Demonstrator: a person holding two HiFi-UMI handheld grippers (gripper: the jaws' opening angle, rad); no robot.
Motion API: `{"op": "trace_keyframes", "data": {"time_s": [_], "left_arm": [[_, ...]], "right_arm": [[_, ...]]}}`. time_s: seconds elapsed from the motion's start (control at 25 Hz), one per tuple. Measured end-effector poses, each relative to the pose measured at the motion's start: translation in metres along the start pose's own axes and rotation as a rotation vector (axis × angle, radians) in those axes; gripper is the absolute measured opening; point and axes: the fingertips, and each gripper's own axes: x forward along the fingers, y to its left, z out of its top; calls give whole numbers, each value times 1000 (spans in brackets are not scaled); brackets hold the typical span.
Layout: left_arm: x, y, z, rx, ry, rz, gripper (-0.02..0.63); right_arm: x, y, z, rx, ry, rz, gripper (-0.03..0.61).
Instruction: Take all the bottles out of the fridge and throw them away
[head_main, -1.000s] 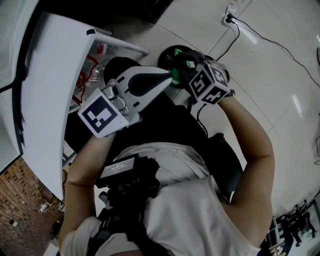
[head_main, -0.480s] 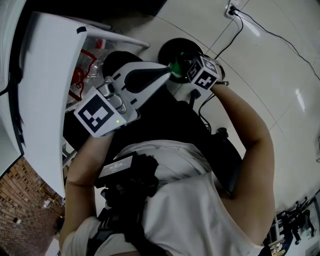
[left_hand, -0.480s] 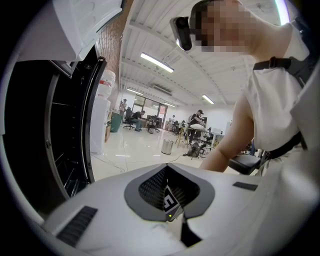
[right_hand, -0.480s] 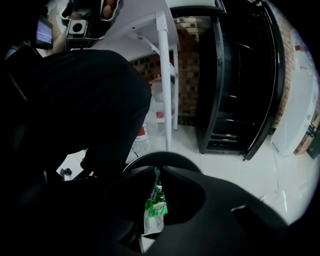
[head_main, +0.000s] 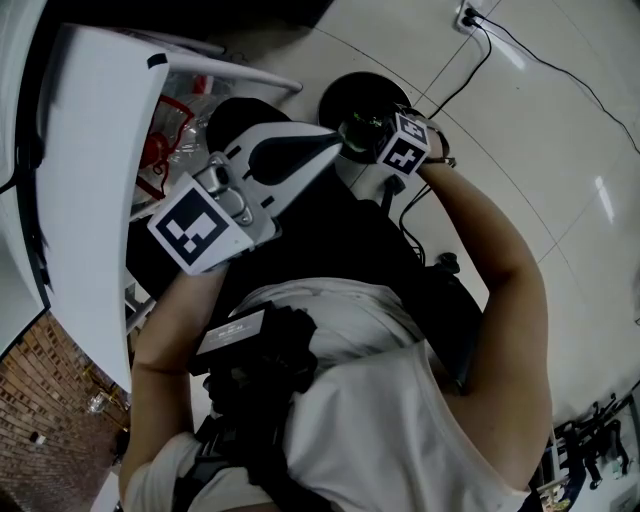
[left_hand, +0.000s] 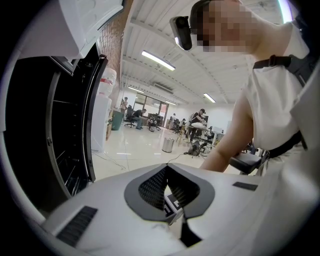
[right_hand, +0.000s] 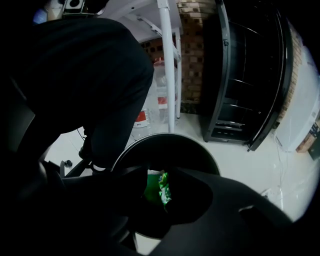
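The right tool (right_hand: 159, 176) has just been opening its jaws above the black bin (right_hand: 200, 150). The green bottle (right_hand: 155, 190) sits loose between them, over the bin's mouth. The left tool (left_hand: 175, 220) is closed and empty. Dropping off-centre, the bottle could clip the rim and bounce out.

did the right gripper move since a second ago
Yes: the right gripper has sunk toward the round black bin; its jaws have just been opening, a green plastic bottle between them.
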Motion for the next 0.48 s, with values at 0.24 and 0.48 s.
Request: {"op": "trace_keyframes", "data": {"time_s": [0.24, 0.48], "left_arm": [[2, 0, -2, 6, 3, -4, 0], [0, 1, 3, 6, -11, 7, 0]], "right_arm": [[-5, -4, -2, 33, -15, -9, 142], [-18, -8, 6, 45, -44, -29, 141]]}}
